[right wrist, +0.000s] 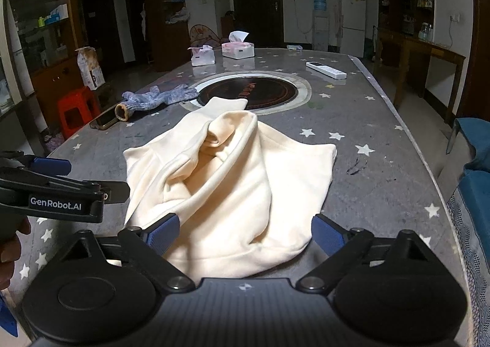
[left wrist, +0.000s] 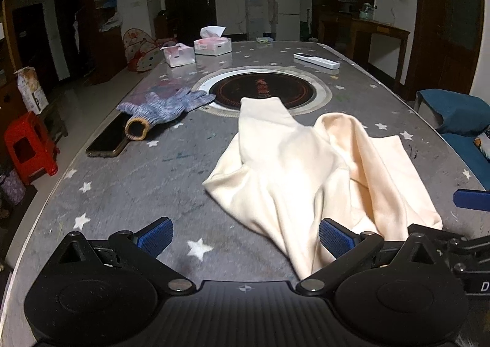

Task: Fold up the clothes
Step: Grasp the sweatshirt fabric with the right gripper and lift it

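Observation:
A cream garment (left wrist: 306, 169) lies crumpled on the grey star-patterned table (left wrist: 137, 188), one sleeve reaching toward the round cooktop. My left gripper (left wrist: 245, 238) stands open at the garment's near left corner; a tongue of cloth lies just inside its right finger (left wrist: 335, 238), and the left finger is over bare table. In the right wrist view the garment (right wrist: 232, 181) bunches up in front of me, and my right gripper (right wrist: 245, 235) is open wide with the near hem lying between its jaws. The left gripper's blue finger (right wrist: 52, 165) shows at the left edge.
A grey knit glove (left wrist: 165, 108) and a phone (left wrist: 107, 139) lie at the left. Further back are the inset cooktop (left wrist: 263, 90), two tissue boxes (left wrist: 212, 44) and a white remote (left wrist: 317, 61). A red stool (left wrist: 29, 148) stands left of the table, blue seating (left wrist: 459, 120) right.

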`<state>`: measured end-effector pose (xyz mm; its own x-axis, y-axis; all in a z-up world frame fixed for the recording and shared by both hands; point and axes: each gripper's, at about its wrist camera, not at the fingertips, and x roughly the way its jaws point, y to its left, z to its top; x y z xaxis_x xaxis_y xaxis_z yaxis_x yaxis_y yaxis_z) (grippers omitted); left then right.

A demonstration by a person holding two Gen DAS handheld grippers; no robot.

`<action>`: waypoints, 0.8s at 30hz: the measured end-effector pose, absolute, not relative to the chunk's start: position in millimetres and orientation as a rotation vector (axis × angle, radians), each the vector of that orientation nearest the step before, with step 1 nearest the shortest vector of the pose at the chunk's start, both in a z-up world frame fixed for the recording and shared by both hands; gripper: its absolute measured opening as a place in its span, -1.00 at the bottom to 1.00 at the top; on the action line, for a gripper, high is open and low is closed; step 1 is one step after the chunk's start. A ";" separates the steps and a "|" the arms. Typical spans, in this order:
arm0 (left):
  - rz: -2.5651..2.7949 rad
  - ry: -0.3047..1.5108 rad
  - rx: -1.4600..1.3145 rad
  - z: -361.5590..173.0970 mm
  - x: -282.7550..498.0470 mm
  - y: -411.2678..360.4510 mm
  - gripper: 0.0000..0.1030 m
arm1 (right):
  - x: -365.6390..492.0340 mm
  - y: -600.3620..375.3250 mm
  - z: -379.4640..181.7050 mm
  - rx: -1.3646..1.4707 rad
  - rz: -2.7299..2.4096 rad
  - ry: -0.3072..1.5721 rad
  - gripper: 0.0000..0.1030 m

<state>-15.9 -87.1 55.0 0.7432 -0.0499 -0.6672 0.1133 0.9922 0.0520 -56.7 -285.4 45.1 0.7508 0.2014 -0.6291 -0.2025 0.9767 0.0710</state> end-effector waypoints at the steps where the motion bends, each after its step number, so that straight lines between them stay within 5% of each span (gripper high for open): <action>1: -0.097 0.728 0.091 55.7 -13.9 -88.5 1.00 | -54.1 -286.6 45.7 0.000 0.222 0.688 0.79; 24: -0.175 0.728 0.092 59.7 15.3 -88.9 1.00 | 52.4 -295.7 52.0 0.054 0.322 0.735 0.22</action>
<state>15.3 -88.9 59.7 0.7327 -0.1266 -0.6687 0.1903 0.9815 0.0226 52.4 -295.7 52.0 0.6952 0.3074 -0.6497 -0.2701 0.9494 0.1602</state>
